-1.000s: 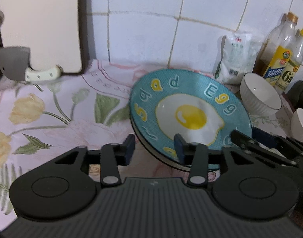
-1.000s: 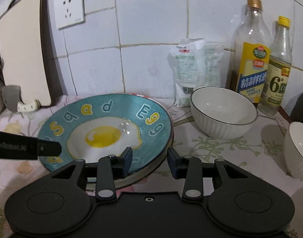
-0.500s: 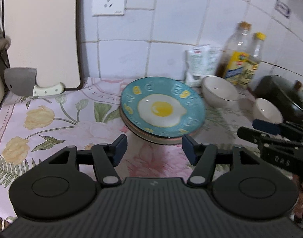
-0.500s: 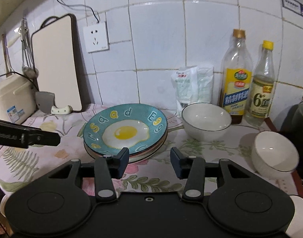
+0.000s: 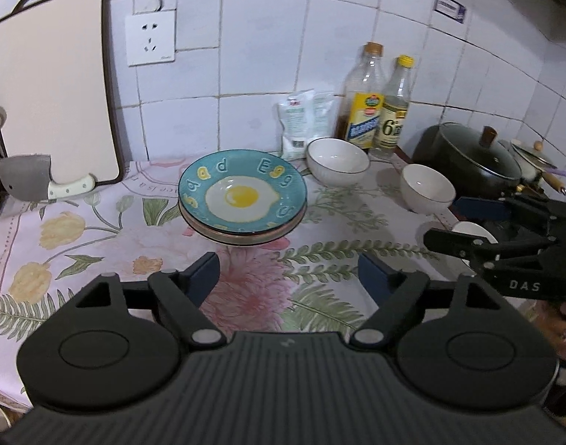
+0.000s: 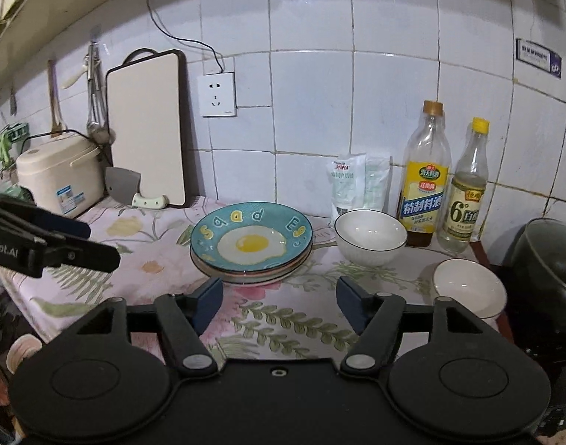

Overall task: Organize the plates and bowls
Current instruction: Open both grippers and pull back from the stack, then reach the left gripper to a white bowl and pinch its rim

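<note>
A stack of plates, topped by a teal plate with a fried-egg picture (image 5: 242, 194) (image 6: 251, 241), sits on the floral counter cloth. A white bowl (image 5: 337, 161) (image 6: 370, 236) stands to its right by the wall, and a second white bowl (image 5: 427, 188) (image 6: 469, 288) further right. My left gripper (image 5: 288, 276) is open and empty, well back from the stack. My right gripper (image 6: 279, 300) is open and empty, also back from the stack. Each gripper shows at the edge of the other's view.
A cutting board (image 6: 147, 128) and a cleaver (image 5: 30, 181) lean at the back left, beside a rice cooker (image 6: 58, 174). Two bottles (image 6: 425, 174) and a white bag (image 6: 347, 181) stand by the wall. A dark lidded pot (image 5: 472, 157) sits at the right.
Both grippers have pulled back and up from the plate stack and opened wider. The egg plate stays on the stack.
</note>
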The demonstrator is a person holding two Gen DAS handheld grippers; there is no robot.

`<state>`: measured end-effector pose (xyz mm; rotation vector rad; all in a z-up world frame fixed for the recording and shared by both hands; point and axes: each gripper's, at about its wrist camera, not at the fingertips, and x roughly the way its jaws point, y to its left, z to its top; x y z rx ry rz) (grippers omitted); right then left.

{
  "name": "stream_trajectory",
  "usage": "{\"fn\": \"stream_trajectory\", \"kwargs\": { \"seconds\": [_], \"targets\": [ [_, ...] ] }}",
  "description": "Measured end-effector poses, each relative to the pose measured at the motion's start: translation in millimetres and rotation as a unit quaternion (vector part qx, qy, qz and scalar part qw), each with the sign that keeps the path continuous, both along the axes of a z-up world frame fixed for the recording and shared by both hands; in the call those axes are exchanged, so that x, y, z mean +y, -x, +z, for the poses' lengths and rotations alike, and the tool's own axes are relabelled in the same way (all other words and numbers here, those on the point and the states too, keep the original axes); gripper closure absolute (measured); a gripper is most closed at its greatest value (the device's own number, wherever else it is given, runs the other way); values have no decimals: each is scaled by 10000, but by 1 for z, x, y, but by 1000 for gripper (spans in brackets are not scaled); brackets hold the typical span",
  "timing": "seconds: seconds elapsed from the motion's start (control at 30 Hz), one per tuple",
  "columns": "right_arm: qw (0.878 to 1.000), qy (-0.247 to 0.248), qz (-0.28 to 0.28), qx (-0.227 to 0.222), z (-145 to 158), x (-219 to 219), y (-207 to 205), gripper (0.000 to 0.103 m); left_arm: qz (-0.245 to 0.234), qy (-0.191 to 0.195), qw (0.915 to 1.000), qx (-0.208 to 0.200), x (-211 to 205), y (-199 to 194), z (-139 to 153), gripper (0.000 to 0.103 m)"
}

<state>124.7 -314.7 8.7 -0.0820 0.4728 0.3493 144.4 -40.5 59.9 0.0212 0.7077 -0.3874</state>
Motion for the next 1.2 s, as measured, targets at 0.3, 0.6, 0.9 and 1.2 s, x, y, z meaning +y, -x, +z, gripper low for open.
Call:
{"fn": "stream_trajectory", "kwargs": {
  "seconds": [0.3,0.6,0.9,1.2],
  "targets": [
    [9996,268,68,-10,-4,-31,39,17,-331,1,9994,-27,-23,29,1,17],
    [9993,337,-152,104,-32,-67,59,16,-651,-139,9978,-64,-56,44,-8,8],
    [9962,332,-750,284,-57,-116,60,10,-1029,35,9946,132,-101,29,-32,8],
    [9933,318,-970,538,-91,-149,49,7,-1267,167,9906,485,-153,-1,-63,8]
  ]
}}
